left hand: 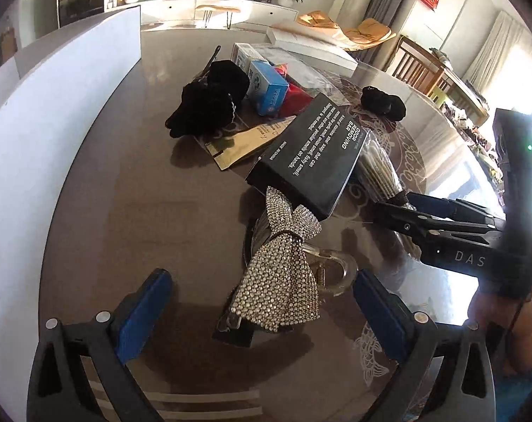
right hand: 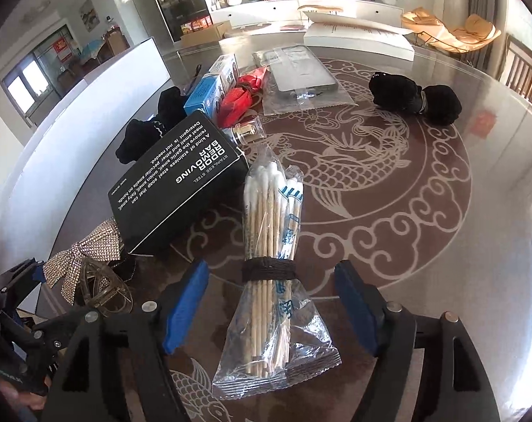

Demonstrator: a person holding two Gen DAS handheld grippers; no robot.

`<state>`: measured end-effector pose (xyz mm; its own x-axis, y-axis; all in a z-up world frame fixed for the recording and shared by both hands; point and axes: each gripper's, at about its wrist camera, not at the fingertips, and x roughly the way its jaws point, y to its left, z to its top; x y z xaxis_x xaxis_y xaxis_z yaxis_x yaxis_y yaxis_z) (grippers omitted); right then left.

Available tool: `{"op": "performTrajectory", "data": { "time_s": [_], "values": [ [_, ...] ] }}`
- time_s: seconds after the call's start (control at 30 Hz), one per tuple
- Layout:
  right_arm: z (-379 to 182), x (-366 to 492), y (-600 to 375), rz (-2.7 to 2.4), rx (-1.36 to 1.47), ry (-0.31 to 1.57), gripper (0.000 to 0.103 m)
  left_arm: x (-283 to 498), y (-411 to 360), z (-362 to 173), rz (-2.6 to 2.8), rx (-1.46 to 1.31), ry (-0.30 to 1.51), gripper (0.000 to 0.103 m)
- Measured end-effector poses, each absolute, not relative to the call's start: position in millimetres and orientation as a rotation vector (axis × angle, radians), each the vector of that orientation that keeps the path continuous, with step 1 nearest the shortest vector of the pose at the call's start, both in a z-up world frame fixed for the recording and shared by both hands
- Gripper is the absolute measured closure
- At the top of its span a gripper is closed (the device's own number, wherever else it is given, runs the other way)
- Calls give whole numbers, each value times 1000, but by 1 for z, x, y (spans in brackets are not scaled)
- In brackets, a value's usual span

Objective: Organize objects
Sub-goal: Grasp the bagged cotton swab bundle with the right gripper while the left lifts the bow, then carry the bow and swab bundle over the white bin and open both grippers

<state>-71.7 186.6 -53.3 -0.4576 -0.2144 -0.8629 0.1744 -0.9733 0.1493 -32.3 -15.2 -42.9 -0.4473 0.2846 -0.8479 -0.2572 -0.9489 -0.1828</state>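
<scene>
With the cotton swab bundle [right hand: 271, 274] lying just beside the black soap box [right hand: 176, 190], the right gripper [right hand: 271, 307] is straddling it, jaws apart and untouching, likely needing to close, while the left gripper [left hand: 262, 302] is hanging open around the rhinestone bow clip [left hand: 283, 263].

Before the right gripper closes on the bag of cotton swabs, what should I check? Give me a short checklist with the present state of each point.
1. Bag of cotton swabs lies between the right gripper pads: ok.
2. Pads not yet pressing the bag: ok, gaps on both sides.
3. Black box apart from the pads: ok.
4. Left gripper open around the rhinestone bow clip: ok.
5. Bag free of the box: cannot tell.
</scene>
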Motion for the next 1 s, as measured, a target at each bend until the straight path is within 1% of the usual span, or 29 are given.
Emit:
{"op": "performTrajectory", "data": {
  "time_s": [0.07,0.1,0.13,0.17,0.2,0.37,0.47,0.57,0.67,0.8,0.9,1.0],
  "values": [
    [-54,-70,185,-2508,1482,-20,30,-35,-12,-42,2448,-1390,11,0],
    [-53,-69,184,-2518,1476,8,48,-37,-13,-42,2449,-1374,9,7],
    [-53,-68,185,-2515,1476,16,72,-37,-15,-43,2439,-1367,-11,41],
    [-52,-66,188,-2514,1482,6,72,-38,-16,-46,2435,-1386,-22,53],
    [-51,-64,190,-2511,1483,-4,72,-36,-18,-45,2458,-1369,-30,55],
    [-33,-47,207,-2516,1445,-49,73,-23,-33,-23,2543,-1257,-123,56],
    [-11,-40,212,-2512,1393,-104,73,-9,-48,-7,2569,-1207,-229,56],
    [18,-42,197,-2483,1320,-138,73,6,-73,16,2617,-1157,-335,56],
    [49,-48,154,-2415,1223,-148,73,16,-114,44,2674,-1107,-459,56],
    [85,-55,63,-2281,1085,-127,73,20,-185,72,2830,-1116,-524,56],
    [100,-60,-13,-2169,1016,-101,73,16,-241,71,2926,-1208,-580,56],
    [96,-66,-83,-2095,1009,-35,72,8,-286,58,2966,-1338,-641,57]
  ]
}}
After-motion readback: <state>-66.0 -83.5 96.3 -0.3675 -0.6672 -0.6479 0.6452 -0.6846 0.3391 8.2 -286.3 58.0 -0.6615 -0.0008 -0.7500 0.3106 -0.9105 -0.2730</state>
